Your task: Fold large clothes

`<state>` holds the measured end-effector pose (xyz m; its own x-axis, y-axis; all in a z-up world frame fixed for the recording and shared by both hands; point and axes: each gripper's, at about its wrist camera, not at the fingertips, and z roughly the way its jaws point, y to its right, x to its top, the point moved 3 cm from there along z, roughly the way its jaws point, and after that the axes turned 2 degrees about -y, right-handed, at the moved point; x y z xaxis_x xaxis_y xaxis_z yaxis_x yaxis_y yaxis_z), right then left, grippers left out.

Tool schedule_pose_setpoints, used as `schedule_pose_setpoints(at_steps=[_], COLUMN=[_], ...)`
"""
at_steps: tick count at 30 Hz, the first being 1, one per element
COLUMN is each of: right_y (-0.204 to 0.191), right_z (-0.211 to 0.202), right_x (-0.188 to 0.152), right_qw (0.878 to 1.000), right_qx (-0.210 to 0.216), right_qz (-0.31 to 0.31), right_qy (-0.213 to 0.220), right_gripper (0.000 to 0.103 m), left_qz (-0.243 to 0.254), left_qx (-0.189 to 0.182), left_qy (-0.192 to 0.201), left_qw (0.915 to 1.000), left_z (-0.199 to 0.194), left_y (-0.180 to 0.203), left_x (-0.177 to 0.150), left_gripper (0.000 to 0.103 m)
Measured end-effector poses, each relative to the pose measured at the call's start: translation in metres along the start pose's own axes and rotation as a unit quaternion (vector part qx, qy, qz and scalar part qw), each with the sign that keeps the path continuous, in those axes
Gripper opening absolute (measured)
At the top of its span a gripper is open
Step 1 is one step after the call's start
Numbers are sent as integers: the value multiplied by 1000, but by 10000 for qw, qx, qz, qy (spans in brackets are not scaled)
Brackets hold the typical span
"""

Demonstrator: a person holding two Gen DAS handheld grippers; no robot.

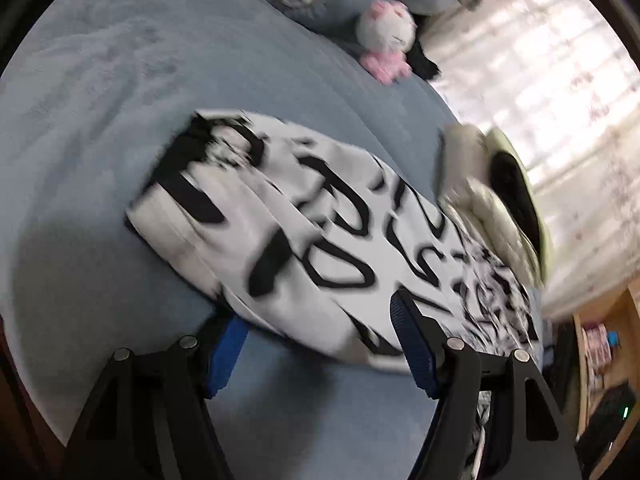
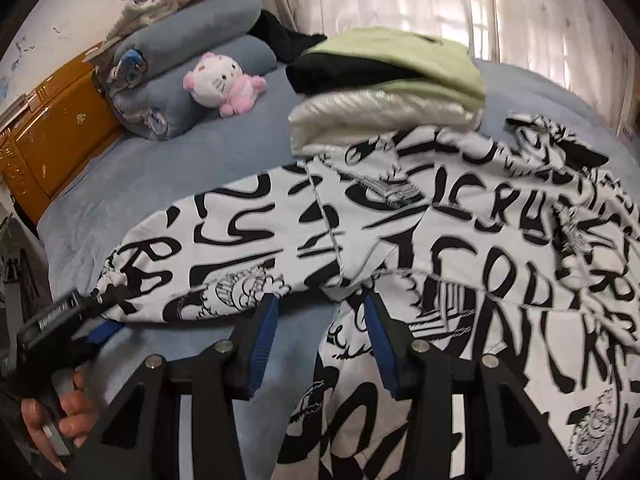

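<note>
mid-fold: both my claws, left gripper point(image 1: 320, 344) and right gripper point(image 2: 322, 340), stand open, empty, over the printed shirt point(image 2: 460, 220); next i must pinch its near edge.

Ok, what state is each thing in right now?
Printed garment: spread on the bed, partly folded, rumpled.
Clothes stack: folded, piled beside it.
Blankets: rolled, stacked.
Plush cat: lying against the blankets.
Left gripper: open, empty.
Right gripper: open at the garment's edge.

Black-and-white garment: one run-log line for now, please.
garment: rumpled on bed | left gripper: open at edge | right gripper: open over fabric
</note>
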<state>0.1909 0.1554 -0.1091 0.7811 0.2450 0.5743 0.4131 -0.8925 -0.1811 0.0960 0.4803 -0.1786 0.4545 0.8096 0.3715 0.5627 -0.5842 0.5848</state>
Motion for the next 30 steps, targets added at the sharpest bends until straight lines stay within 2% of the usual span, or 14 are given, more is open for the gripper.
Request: schedule_pose_setpoints(at_steps=[3, 5, 6, 7, 9, 12, 14, 19, 24, 27, 30], right_y=[6, 13, 16, 21, 30, 44, 54, 82, 122, 152, 186], right_z=[6, 8, 8, 9, 9, 5, 0, -19, -47, -62, -77], right_x=[-6, -10, -12, -14, -19, -25, -29, -35, -43, -51, -61], right_qw=[9999, 9997, 9996, 9993, 9987, 9975, 9967, 9942, 9894, 9830, 9756], right_qx=[21, 46, 56, 65, 84, 137, 170, 263, 292, 306, 191], right_qz=[70, 172, 220, 291, 430, 637, 749, 1040, 1412, 1781, 2128], right_qy=[-105, -163, -183, -211, -266, -282, -248, -93, 181, 326, 506], right_gripper=[45, 45, 45, 45, 45, 45, 45, 45, 45, 45, 45], left_qz=[-217, -216, -163, -37, 29, 394, 729, 1503, 2461, 3004, 3491], left_qx=[223, 498, 713, 932, 1006, 938, 788, 69, -580, -858, -911], left_qy=[180, 282, 371, 381, 383, 773, 1049, 1255, 1261, 1008, 710], left_qw=[9994, 9981, 9966, 9949, 9942, 9918, 9887, 9806, 9593, 9446, 9299], left_z=[7, 11, 14, 18, 20, 2, -16, -51, -67, -56, -30], left_y=[-6, -7, -6, -2, 6, 36, 71, 164, 265, 319, 359], left_x=[16, 26, 30, 36, 41, 45, 43, 22, -29, -76, -127], left_gripper=[69, 57, 34, 20, 10, 7, 7, 7, 7, 8, 8])
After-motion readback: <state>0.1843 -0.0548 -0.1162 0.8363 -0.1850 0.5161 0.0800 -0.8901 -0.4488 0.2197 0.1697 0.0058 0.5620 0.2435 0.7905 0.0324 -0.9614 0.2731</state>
